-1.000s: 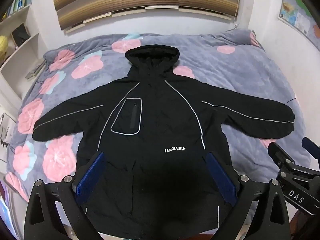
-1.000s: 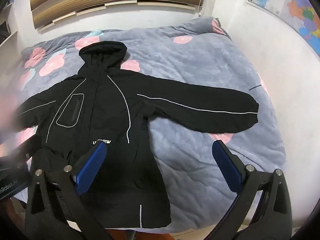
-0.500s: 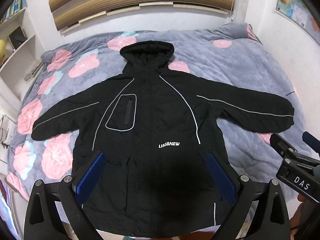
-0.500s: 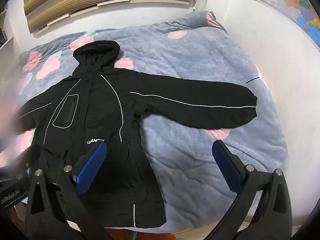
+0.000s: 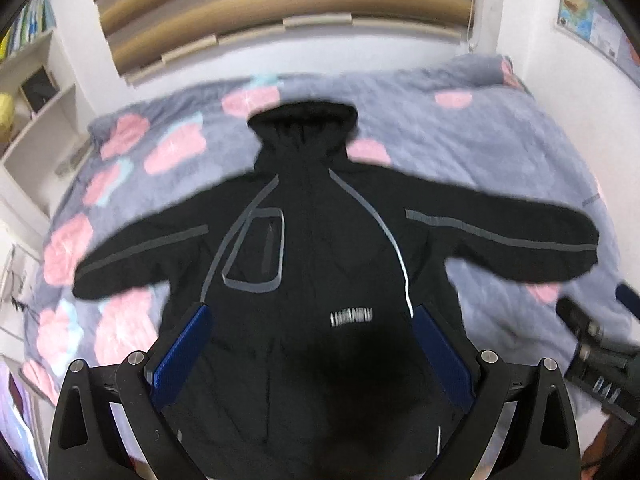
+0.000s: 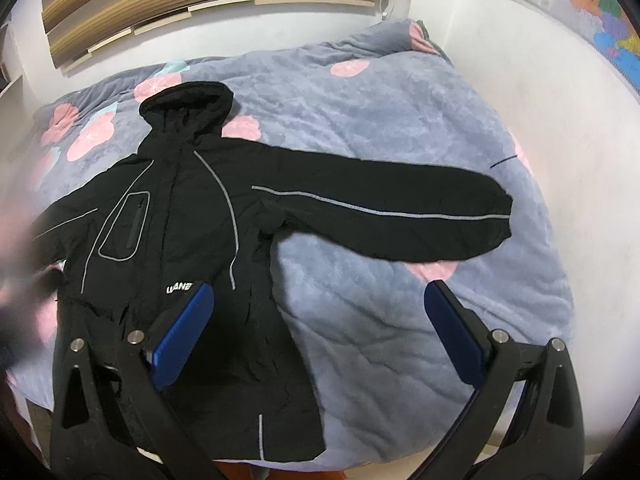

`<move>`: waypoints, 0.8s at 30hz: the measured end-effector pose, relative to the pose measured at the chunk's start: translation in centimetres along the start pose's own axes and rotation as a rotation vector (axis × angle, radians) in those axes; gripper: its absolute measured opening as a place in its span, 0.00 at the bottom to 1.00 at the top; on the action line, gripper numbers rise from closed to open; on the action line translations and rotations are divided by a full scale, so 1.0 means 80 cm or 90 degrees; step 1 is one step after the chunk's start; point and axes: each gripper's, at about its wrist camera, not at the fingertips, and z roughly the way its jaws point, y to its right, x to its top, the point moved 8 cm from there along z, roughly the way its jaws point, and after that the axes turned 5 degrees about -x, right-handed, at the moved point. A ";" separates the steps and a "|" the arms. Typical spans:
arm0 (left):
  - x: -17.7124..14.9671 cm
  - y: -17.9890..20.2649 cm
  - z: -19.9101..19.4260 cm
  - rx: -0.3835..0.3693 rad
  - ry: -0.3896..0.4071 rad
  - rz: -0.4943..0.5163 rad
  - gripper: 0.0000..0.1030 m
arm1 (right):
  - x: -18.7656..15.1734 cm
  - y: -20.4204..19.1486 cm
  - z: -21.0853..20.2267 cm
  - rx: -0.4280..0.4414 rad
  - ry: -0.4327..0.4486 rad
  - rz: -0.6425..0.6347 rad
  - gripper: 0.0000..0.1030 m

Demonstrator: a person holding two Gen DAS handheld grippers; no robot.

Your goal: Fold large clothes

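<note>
Both grippers, left (image 5: 308, 344) and right (image 6: 318, 330), hover with jaws wide apart, gripping nothing, above the black jacket (image 6: 176, 216); only the left view shows its whole left sleeve (image 5: 140, 252).

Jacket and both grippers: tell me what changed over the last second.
Both cameras eased forward over the bed; the left view is motion-blurred, and the jacket sits lower and larger in it. Nothing was grasped or released. The left gripper and right gripper stay open above the cloth. The jacket still lies flat, sleeves spread, hood toward the wall.
</note>
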 end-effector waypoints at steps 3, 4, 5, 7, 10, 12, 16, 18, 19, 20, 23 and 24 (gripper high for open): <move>0.029 -0.002 -0.011 0.001 0.030 -0.003 0.97 | 0.009 0.008 -0.002 -0.008 0.010 0.005 1.00; 0.034 -0.002 -0.013 -0.002 0.033 -0.008 0.97 | 0.014 0.011 -0.002 -0.009 0.012 0.008 1.00; 0.036 -0.001 -0.013 -0.008 0.034 -0.011 0.97 | 0.016 0.013 -0.002 -0.011 0.013 0.010 1.00; 0.038 0.000 -0.011 -0.012 0.030 -0.013 0.97 | 0.020 0.017 0.000 -0.014 0.016 0.014 1.00; 0.039 0.000 -0.005 -0.013 0.018 -0.011 0.97 | 0.024 0.022 0.005 -0.020 0.015 0.016 1.00; 0.041 -0.006 -0.005 -0.012 0.019 -0.019 0.97 | 0.026 0.024 0.011 -0.023 0.013 0.017 1.00; 0.037 -0.019 -0.005 -0.008 0.020 -0.036 0.97 | 0.027 0.024 0.023 -0.025 0.005 0.017 1.00; 0.034 -0.025 -0.002 -0.007 0.016 -0.042 0.97 | 0.029 0.022 0.029 -0.027 0.003 0.014 1.00; 0.033 -0.027 0.001 -0.007 0.013 -0.045 0.97 | 0.029 0.022 0.030 -0.027 0.003 0.013 1.00; 0.033 -0.029 0.004 -0.006 0.010 -0.047 0.97 | 0.030 0.021 0.032 -0.028 0.004 0.011 1.00; 0.033 -0.035 0.014 -0.006 0.005 -0.055 0.97 | 0.032 0.019 0.039 -0.031 0.000 0.006 1.00; 0.033 -0.036 0.017 -0.007 0.003 -0.057 0.97 | 0.032 0.018 0.041 -0.031 -0.003 0.004 1.00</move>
